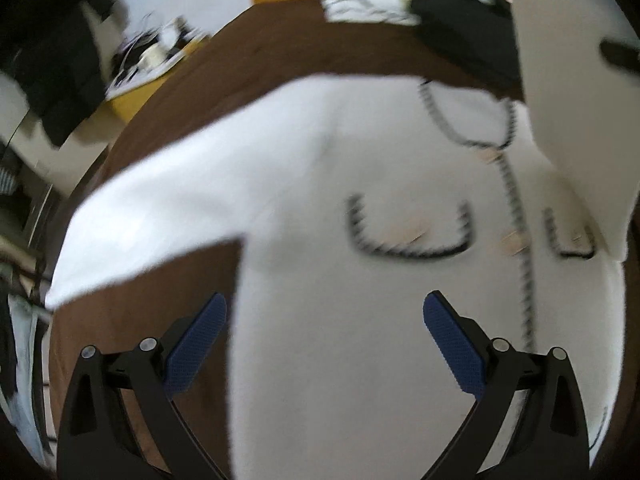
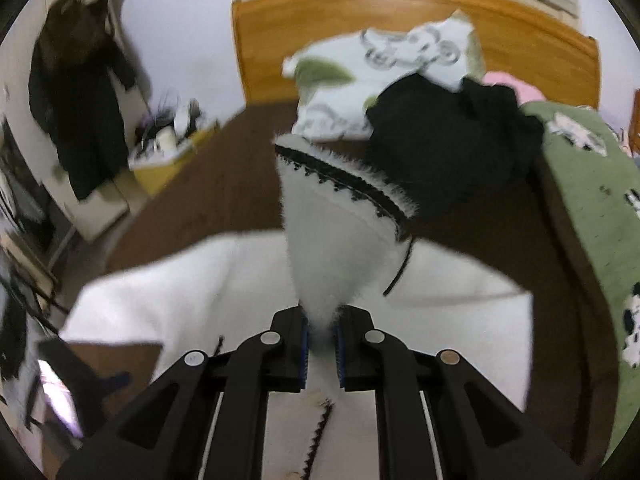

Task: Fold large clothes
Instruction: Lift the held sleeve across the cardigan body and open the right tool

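Right wrist view: brown bed (image 2: pixel 224 184) seen, wooden headboard (image 2: pixel 400 4) behind. White cardigan (image 2: pixel 320 240) is clamped by right gripper (image 2: pixel 322 344); left gripper (image 1: pixel 325 320) held wide, empty.

A fluffy white cardigan (image 1: pixel 360 320) trimmed in black zigzag is spread on a brown bedsheet (image 1: pixel 280 56); blue gripper pads (image 1: pixel 452 344) are seen.
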`<state>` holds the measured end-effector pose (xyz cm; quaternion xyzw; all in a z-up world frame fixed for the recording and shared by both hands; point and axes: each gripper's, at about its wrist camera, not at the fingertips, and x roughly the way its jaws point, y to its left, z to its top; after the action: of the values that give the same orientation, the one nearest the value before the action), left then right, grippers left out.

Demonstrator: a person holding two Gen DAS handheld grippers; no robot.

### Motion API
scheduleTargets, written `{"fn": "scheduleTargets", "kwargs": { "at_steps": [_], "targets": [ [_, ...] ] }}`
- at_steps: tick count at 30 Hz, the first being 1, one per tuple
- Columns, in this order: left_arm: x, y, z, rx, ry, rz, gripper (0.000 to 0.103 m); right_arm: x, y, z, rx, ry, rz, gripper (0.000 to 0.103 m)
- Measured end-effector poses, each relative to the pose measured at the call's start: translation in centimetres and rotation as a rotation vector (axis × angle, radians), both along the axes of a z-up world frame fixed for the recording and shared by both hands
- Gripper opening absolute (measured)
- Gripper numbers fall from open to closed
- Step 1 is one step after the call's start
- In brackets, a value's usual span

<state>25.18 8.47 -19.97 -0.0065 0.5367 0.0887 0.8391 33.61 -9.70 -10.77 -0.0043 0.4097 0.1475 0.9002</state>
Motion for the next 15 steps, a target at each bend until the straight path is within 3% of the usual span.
{"fn": "scheduleTargets", "kwargs": {
  "at_steps": [5,8,15],
  "targets": [
    [-2.7,3.1,-2.0,-0.011,0.039,0.054,0.096,0.3,3.9,-7.1,-0.061,0.090,0.036,0.011],
    [-3.3,3.7,-2.8,0.000,0.045,0.060,0.096,0.1,5.9,-10.1,-0.096,0.097,0.049,0.011],
    [-4.3,4.4,-3.0,0.003,0.028,0.083,0.096,-1.4,8.0,-9.4,-0.157,-0.047,0.035,0.011]
  ]
}}
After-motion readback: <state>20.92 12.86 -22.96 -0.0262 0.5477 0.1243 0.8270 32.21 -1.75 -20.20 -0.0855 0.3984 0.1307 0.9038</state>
